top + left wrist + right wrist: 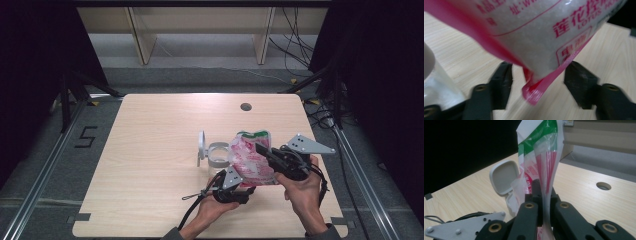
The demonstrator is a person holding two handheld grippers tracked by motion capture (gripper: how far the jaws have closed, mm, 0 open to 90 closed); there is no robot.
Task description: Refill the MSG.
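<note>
The right gripper (541,202) is pinching its black jaws tight on the upper part of a red, white and green printed plastic bag of white granules (250,157), holding it up just right of a clear glass jar with a flipped-open grey lid (216,154). The left gripper (537,82) is sitting below the bag, jaws apart either side of its pink bottom corner without pressing on it. All of this is hanging over the near part of the light wooden table (150,150), right beside the jar.

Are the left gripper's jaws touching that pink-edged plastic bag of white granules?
Apart. The left gripper view shows the bag corner hanging between its jaws with gaps either side.
</note>
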